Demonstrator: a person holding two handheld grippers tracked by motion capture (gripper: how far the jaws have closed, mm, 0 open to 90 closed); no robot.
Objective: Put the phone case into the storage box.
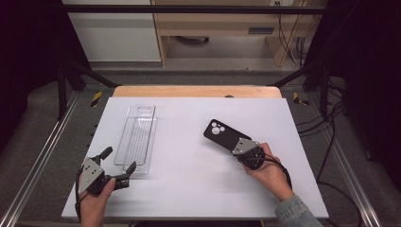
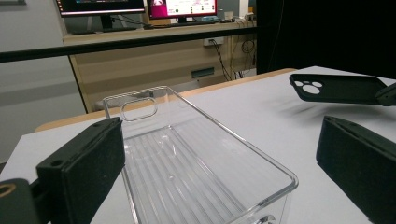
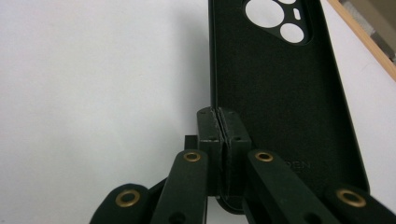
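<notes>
High view: a black phone case (image 1: 222, 134) is being held clear of the table, right of the clear tray (image 1: 136, 138), by the closed right gripper (image 1: 242, 150). The wide-open, empty left gripper (image 1: 118, 166) is being held at the tray's near end. Carrying the case leftward to the tray is probably being called for.

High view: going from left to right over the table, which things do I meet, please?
Left gripper → clear tray → phone case → right gripper.
</notes>
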